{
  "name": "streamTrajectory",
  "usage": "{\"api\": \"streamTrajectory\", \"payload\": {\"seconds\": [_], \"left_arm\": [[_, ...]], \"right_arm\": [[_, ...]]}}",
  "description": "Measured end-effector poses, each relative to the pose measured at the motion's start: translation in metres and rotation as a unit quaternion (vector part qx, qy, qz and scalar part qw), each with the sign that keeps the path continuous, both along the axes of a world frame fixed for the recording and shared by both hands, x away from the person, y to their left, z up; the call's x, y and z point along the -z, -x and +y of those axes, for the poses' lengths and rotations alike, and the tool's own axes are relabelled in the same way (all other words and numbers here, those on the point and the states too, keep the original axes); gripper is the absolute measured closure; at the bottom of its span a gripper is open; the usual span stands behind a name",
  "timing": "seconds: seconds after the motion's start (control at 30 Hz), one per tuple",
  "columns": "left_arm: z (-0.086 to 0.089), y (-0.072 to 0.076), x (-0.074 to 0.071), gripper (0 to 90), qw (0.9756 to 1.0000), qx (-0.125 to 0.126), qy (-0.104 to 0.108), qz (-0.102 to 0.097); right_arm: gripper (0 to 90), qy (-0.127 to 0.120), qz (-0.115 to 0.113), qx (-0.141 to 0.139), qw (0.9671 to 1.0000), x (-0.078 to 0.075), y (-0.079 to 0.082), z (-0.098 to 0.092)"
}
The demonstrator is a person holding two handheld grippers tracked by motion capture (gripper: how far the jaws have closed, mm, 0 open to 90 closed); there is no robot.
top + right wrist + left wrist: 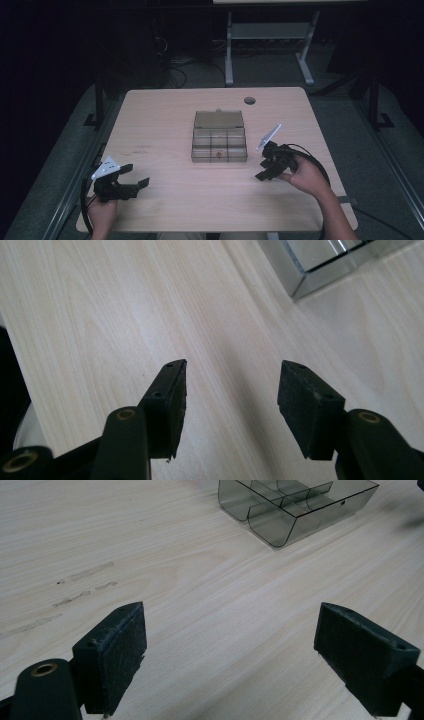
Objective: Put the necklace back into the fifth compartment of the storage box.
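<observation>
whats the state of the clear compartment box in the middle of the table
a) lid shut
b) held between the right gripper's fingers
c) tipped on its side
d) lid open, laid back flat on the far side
d: in the high view the compartment box sits upright on the table with its lid folded back on the far side, its compartments exposed, and neither gripper touches it.

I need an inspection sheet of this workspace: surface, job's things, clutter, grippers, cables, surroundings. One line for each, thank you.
Surface: pale wooden table, faint smudges at the left, round hole at the far edge.
Job's things: smoky clear compartment box, lid open, a small item in one front compartment.
Clutter: nothing seen.
Grippers: left gripper open, nothing between its fingers; right gripper open, nothing held, beside the box.
Cables: black cable loops from the right gripper.
Surroundings: dark room, white desk frame behind.
</observation>
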State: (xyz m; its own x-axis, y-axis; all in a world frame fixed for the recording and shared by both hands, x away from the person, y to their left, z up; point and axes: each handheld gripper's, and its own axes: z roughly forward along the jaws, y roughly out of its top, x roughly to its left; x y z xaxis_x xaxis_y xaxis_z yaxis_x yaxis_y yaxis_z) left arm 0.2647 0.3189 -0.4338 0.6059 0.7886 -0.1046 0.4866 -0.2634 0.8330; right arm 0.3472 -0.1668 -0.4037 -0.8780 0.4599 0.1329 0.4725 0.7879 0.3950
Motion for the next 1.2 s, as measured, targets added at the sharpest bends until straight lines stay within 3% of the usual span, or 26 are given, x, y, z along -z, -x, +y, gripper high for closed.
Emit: {"api": "streamTrajectory", "payload": {"seconds": [0.7, 1.2], "left_arm": [[-0.002, 0.0, 0.001, 13.0, 1.0, 0.001, -0.003, 0.001], [-0.003, 0.001, 0.001, 13.0, 0.9999, 0.002, -0.01, 0.005]], "right_arm": [[44.7, -0.016, 0.005, 0.025, 0.9995, 0.023, 0.028, -0.028], [44.0, -0.027, 0.002, 0.045, 0.9986, 0.03, 0.051, -0.045]]}}
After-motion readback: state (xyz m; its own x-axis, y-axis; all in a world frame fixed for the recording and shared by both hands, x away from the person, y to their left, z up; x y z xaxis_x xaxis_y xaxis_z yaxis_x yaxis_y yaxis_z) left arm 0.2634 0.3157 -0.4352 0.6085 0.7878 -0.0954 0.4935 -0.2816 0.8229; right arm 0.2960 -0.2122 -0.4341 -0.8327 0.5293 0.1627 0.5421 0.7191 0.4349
